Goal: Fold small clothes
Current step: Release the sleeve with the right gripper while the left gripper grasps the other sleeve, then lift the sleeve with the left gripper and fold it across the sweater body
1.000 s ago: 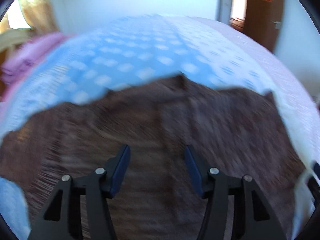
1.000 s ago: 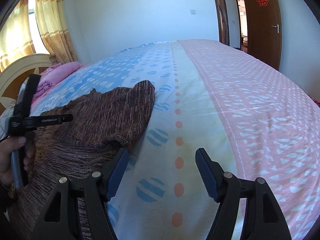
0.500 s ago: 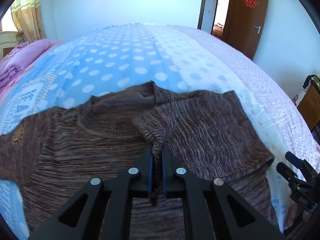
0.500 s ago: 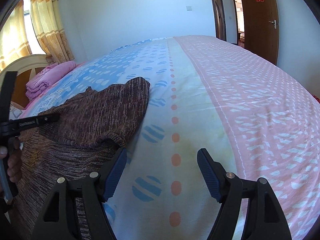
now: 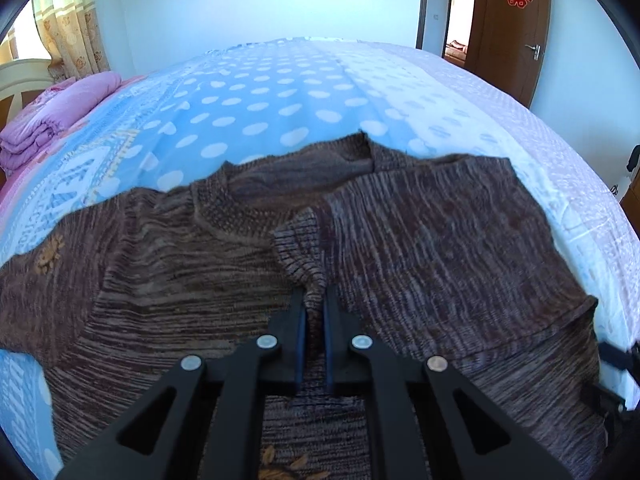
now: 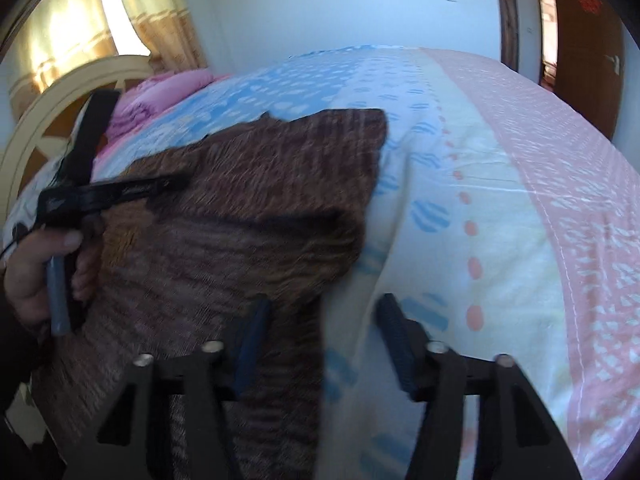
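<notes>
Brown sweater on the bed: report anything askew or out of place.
Nothing is damaged. The brown sweater lies unevenly on the bedspread, one sleeve already folded across its front, its cuff pinched in the left gripper; the neckline is rumpled.

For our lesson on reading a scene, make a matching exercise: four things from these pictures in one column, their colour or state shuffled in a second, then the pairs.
1. sweater
2. left tongs
3. folded quilt
4. door

A. pink
B. brown wood, red emblem
C. brown knit, spread on the bed
D. shut on a fold of knit

Pairs: 1-C, 2-D, 3-A, 4-B
</notes>
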Tool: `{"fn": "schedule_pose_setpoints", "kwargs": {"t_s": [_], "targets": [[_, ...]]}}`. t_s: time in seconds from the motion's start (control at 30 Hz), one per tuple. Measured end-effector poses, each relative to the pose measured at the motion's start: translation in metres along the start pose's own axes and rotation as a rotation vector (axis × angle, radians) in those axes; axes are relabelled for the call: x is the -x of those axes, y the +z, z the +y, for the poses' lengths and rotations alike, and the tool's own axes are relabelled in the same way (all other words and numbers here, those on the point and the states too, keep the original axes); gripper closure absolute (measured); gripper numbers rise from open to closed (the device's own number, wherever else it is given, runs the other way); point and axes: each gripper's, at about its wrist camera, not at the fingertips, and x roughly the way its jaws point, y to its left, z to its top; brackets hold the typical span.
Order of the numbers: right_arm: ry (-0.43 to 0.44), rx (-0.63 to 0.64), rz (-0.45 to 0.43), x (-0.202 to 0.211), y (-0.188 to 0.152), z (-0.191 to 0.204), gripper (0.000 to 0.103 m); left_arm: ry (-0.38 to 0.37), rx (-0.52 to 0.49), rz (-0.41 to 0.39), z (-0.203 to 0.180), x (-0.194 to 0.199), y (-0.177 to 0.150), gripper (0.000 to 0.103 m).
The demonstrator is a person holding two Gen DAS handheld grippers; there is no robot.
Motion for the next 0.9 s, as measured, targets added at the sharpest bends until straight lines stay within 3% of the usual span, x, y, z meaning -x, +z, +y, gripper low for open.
{"fn": "schedule_pose_setpoints", "kwargs": {"t_s": [0.03, 0.13, 0.27, 0.33, 0.43, 0.47, 0.53, 0.57, 0.6, 0.67, 0.73, 0.9], "targets": [[-0.035, 0.020, 0.020, 0.000, -0.003, 0.004, 0.074, -0.003, 0.003, -0.004, 0.001, -0.001, 0.000, 0.094], [-0.014, 0.012, 0.037, 0.005, -0.007, 0.006, 0.093, -0.015, 0.017, -0.011, 0.005, 0.001, -0.001, 0.091], [-0.071, 0.016, 0.023, 0.015, -0.017, 0.010, 0.096, -0.016, 0.016, -0.017, 0.008, 0.003, -0.002, 0.088], [-0.218, 0.042, 0.013, 0.015, -0.022, 0.009, 0.102, 0.019, 0.001, -0.023, 0.007, 0.005, -0.004, 0.086], [-0.181, -0.016, -0.017, 0.019, -0.024, -0.001, 0.101, 0.031, -0.003, -0.026, 0.008, 0.007, -0.005, 0.082], [-0.186, -0.027, -0.045, 0.025, -0.022, -0.001, 0.101, 0.034, 0.003, -0.027, 0.009, 0.007, -0.006, 0.077], [-0.194, -0.017, -0.118, 0.038, -0.012, 0.009, 0.088, 0.034, 0.018, -0.024, 0.012, 0.008, -0.006, 0.066], [-0.180, 0.002, -0.142, 0.041, -0.006, 0.017, 0.059, 0.044, 0.024, -0.023, 0.014, 0.009, -0.006, 0.056], [-0.146, 0.024, -0.146, 0.040, 0.002, 0.025, 0.036, 0.058, 0.032, -0.021, 0.017, 0.011, -0.007, 0.049], [-0.081, 0.071, -0.150, 0.033, 0.019, 0.043, 0.035, 0.047, 0.042, -0.015, 0.022, 0.018, -0.008, 0.050], [-0.086, 0.109, -0.123, 0.017, 0.037, 0.062, 0.035, 0.053, 0.043, -0.017, 0.029, 0.030, -0.010, 0.050], [-0.053, 0.070, -0.084, -0.027, 0.073, 0.085, 0.035, 0.118, 0.056, -0.039, 0.063, 0.060, -0.014, 0.028]]}}
